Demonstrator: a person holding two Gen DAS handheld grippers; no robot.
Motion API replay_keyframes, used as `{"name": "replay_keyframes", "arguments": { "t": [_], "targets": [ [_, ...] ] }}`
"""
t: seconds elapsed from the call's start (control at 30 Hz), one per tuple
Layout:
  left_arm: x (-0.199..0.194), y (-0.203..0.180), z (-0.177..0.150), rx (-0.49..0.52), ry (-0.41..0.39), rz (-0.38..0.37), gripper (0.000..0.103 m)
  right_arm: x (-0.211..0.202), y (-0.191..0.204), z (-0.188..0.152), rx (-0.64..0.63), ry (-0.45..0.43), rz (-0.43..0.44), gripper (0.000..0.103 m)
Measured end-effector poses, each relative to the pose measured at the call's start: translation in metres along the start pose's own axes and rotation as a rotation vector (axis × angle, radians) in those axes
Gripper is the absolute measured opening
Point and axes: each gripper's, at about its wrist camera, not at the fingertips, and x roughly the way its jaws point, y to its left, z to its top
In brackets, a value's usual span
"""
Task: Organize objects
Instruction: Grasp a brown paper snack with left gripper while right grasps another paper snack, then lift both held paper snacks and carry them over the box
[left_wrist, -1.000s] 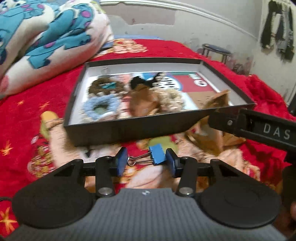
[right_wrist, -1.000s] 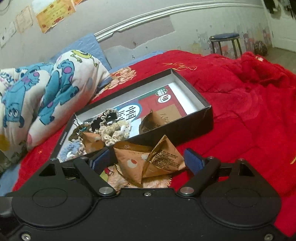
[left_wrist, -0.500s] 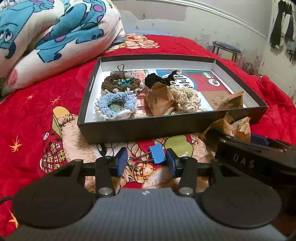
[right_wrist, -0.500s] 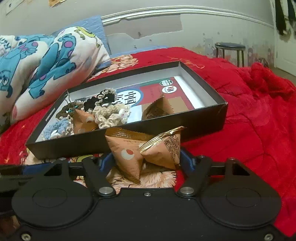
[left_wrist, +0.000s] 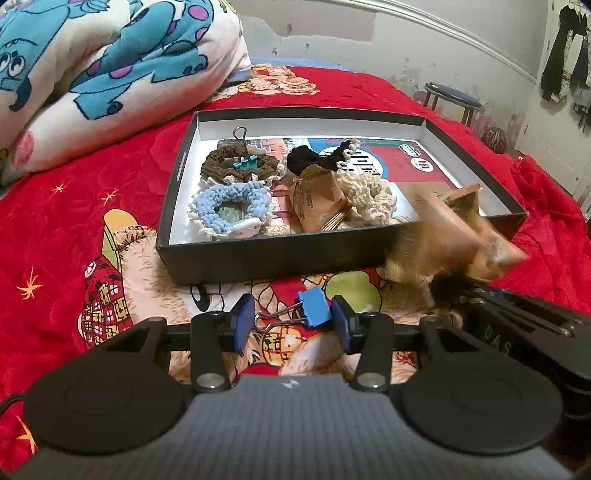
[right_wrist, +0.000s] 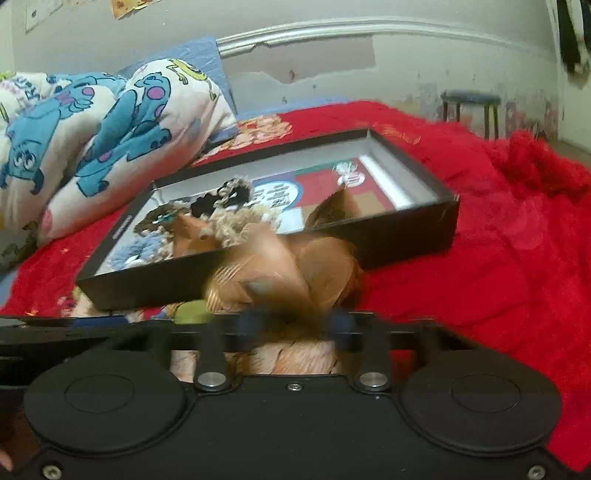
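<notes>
My left gripper (left_wrist: 291, 325) is shut on a blue binder clip (left_wrist: 308, 309), held just above the red blanket in front of the black box (left_wrist: 273, 254). My right gripper (right_wrist: 291, 325) is shut on two orange snack packets (right_wrist: 266, 273), blurred by motion, at the box's near right wall; they also show in the left wrist view (left_wrist: 454, 236). Inside the box lie a brown scrunchie (left_wrist: 236, 166) with a teal clip, a blue scrunchie (left_wrist: 229, 206), a black one, a cream one (left_wrist: 369, 195) and an orange packet (left_wrist: 317, 199).
The box sits on a red patterned blanket (left_wrist: 74, 229). A rolled monster-print quilt (left_wrist: 92, 74) lies at the back left. A stool (left_wrist: 450, 99) stands by the far wall. Red bedding (right_wrist: 517, 240) spreads to the right of the box.
The right gripper has closed on the two orange packets and is lifting them toward the box. The left gripper has drawn back and risen a little, still holding the blue clip.
</notes>
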Motion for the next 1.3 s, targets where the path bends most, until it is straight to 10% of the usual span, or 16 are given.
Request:
{"name": "replay_keyframes", "arguments": {
  "t": [0.37,0.7,1.3],
  "targets": [
    [-0.005,-0.002,-0.004,0.012,0.005,0.002,0.049,-0.005,0.009,-0.003,-0.051,0.038,0.034,0.008],
    [-0.011,-0.005,-0.01,0.003,-0.013,-0.027,0.049,-0.028,-0.004,0.0,-0.059,-0.002,0.02,0.063],
    [-0.013,-0.008,-0.013,0.006,-0.065,-0.017,0.054,-0.012,-0.025,0.005,0.104,-0.031,0.091,0.062]
  ]
}}
